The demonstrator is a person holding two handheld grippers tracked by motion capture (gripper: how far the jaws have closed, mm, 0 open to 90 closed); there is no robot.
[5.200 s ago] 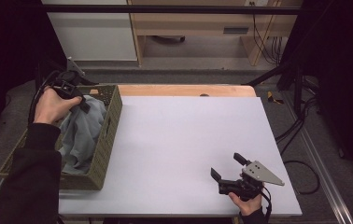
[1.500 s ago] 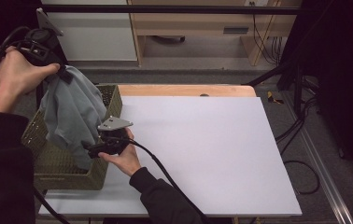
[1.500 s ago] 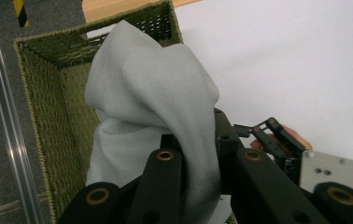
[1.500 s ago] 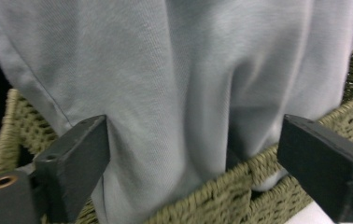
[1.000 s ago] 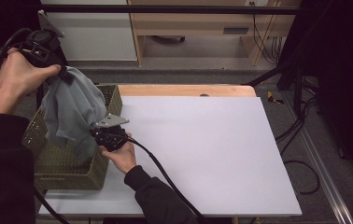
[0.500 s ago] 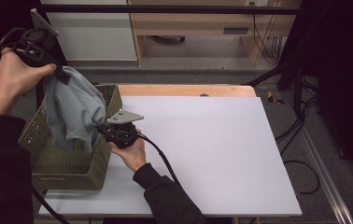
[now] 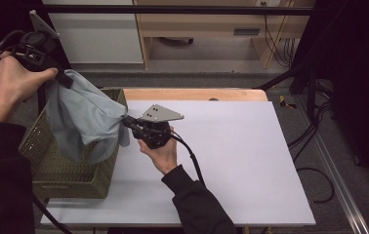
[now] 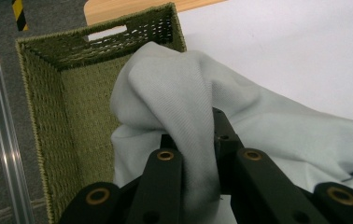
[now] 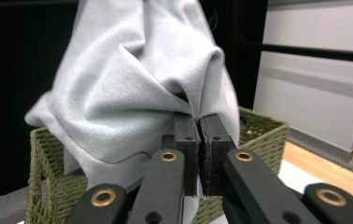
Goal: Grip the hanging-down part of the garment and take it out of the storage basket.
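The left gripper (image 7: 63,78) is raised above the far left corner of the table (image 7: 251,161), its jaws clamped on a fold of the pale grey cloth (image 7: 82,119); the left gripper view confirms fabric pinched between the pads. The right gripper (image 7: 126,122) is level, just right of the woven green basket (image 7: 60,168), jaws closed on the cloth's right edge, as the right gripper view shows. The cloth hangs stretched between both grippers, over the basket, its lower part draping inside and against the basket's right wall. The basket stands at the table's left edge.
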